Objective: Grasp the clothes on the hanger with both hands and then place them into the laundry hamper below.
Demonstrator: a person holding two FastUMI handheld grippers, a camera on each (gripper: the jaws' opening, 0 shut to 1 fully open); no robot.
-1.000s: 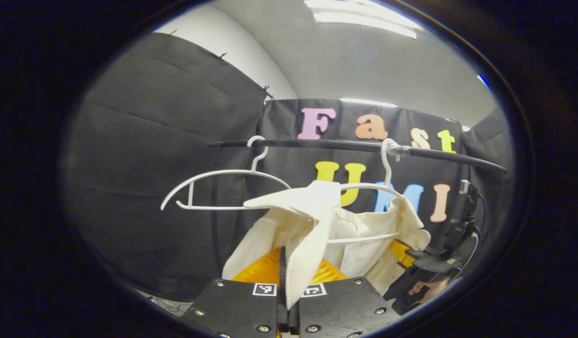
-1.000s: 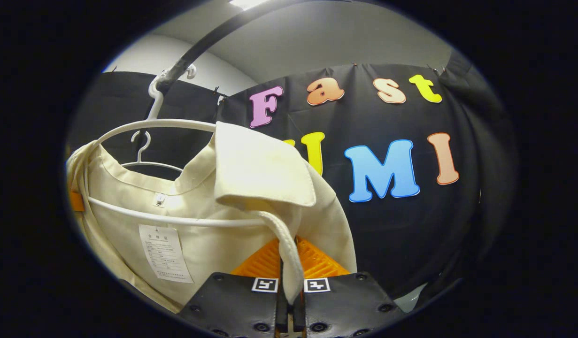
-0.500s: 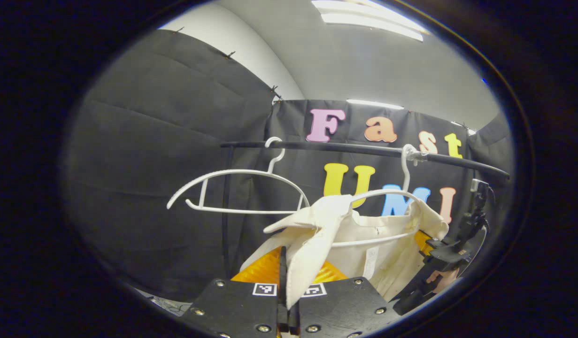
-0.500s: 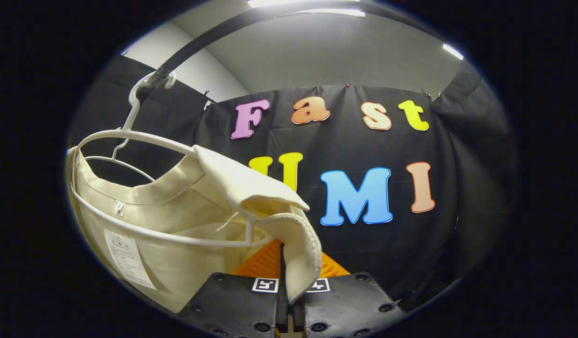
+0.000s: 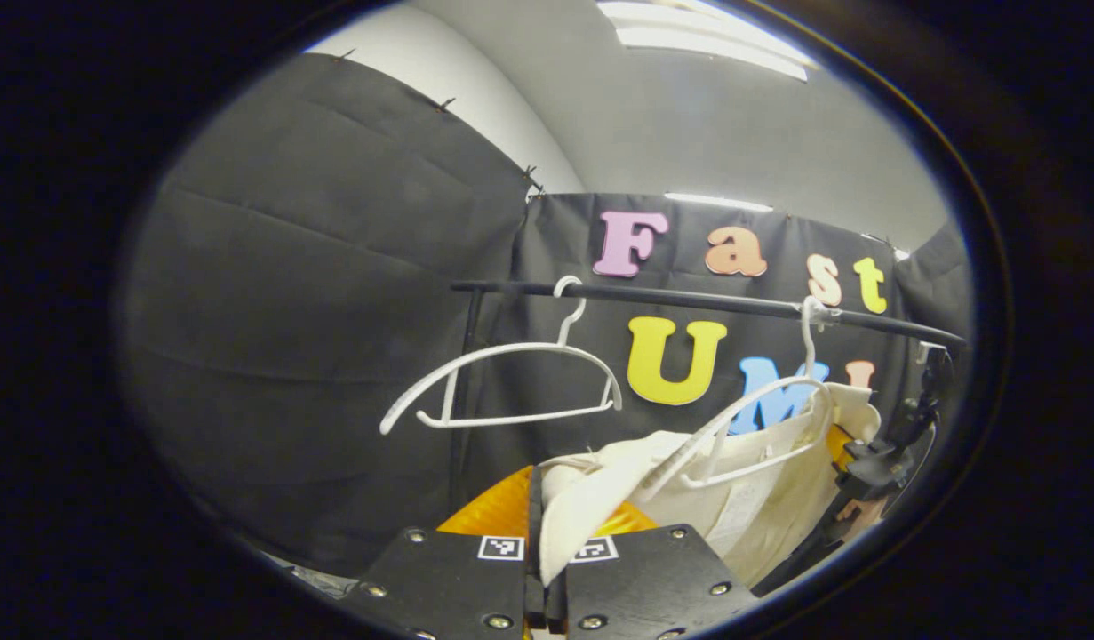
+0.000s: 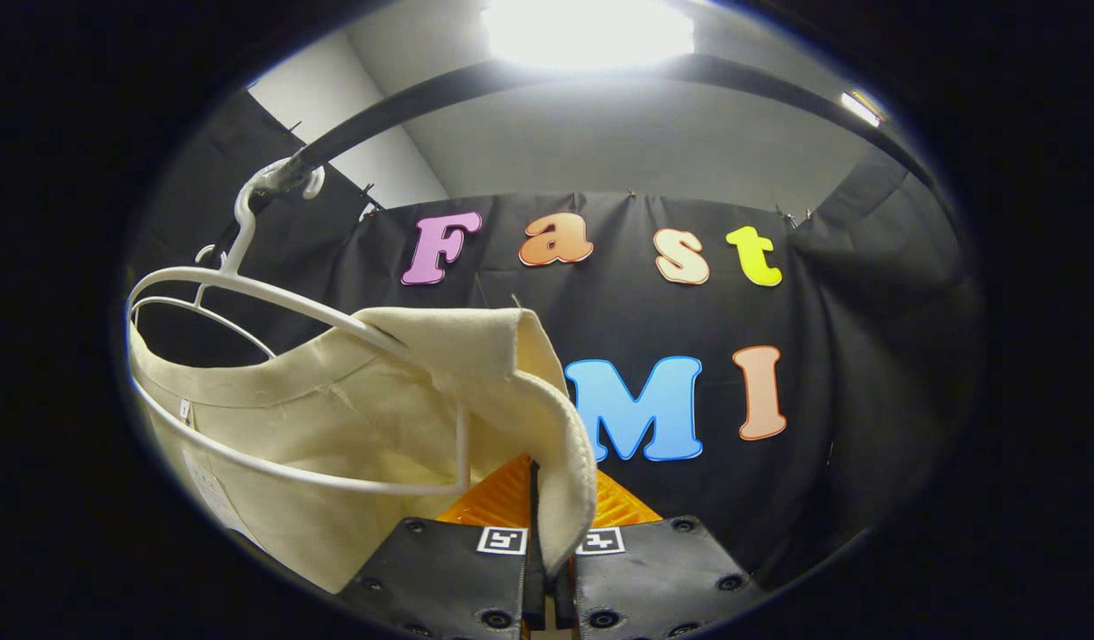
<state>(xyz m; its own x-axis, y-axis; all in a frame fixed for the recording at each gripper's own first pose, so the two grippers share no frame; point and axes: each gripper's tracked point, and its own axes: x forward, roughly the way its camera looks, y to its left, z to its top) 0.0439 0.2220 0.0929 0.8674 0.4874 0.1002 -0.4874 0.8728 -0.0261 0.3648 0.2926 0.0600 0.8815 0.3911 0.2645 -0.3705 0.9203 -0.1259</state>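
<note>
The left gripper [image 5: 547, 569] is pinching one shoulder of the cream shirt [image 5: 760, 498], its fingers closed together on the cloth; the right gripper [image 6: 551, 560] is clamping the other shoulder [image 6: 547, 427] the same way. The shirt is hanging partly on its white hanger [image 6: 271, 293] under the rail [image 5: 706, 302], one side already sliding off. It is looking light, soft and floppy, likely to sag and snag, so holding both shoulder seams is seeming wise

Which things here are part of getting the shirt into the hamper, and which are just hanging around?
Job:
cream shirt
its white hanger
left gripper, shut on shirt
right gripper, shut on shirt

Bystanders:
empty white hanger
black rail
</note>
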